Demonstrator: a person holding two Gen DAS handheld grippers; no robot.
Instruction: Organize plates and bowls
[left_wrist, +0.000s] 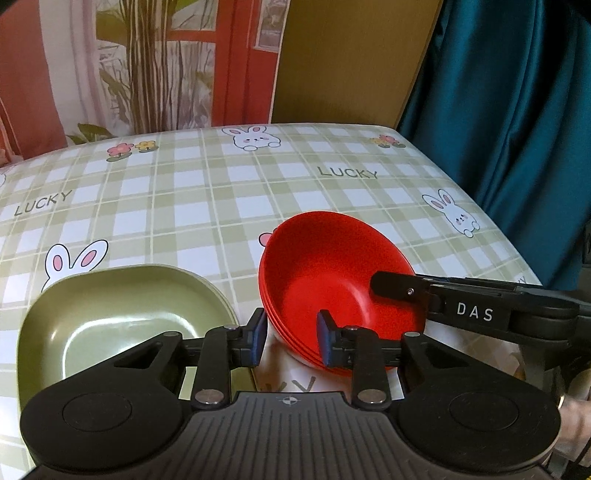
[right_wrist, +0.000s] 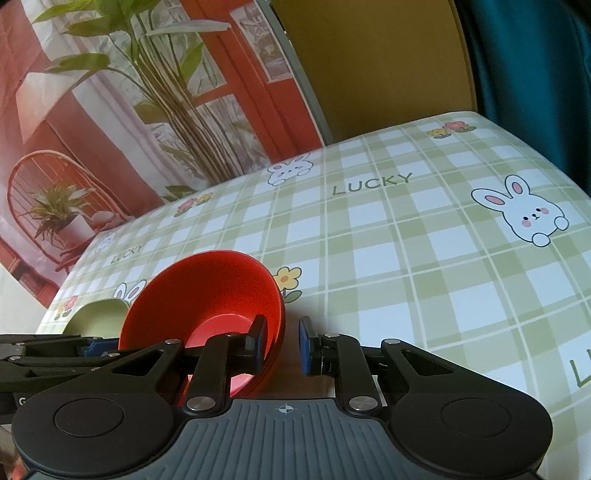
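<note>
A stack of red bowls (left_wrist: 332, 266) stands tilted on the checked tablecloth. Its near left rim lies between the pads of my left gripper (left_wrist: 291, 336): one pad is inside the bowl, the other just outside, and a thin gap shows at the outer pad. My right gripper (right_wrist: 282, 343) is shut on the opposite rim of the red bowls (right_wrist: 207, 291), one pad inside and one outside. Its black finger (left_wrist: 399, 288) reaches over the rim from the right. Square green plates (left_wrist: 110, 317) lie stacked to the left of the bowls.
The table (left_wrist: 258, 192) carries a green-and-white cloth printed with rabbits. Its right edge (left_wrist: 498, 229) drops off beside a teal curtain (left_wrist: 517, 129). A printed backdrop (left_wrist: 147, 66) and a brown panel (left_wrist: 351, 62) stand behind the far edge.
</note>
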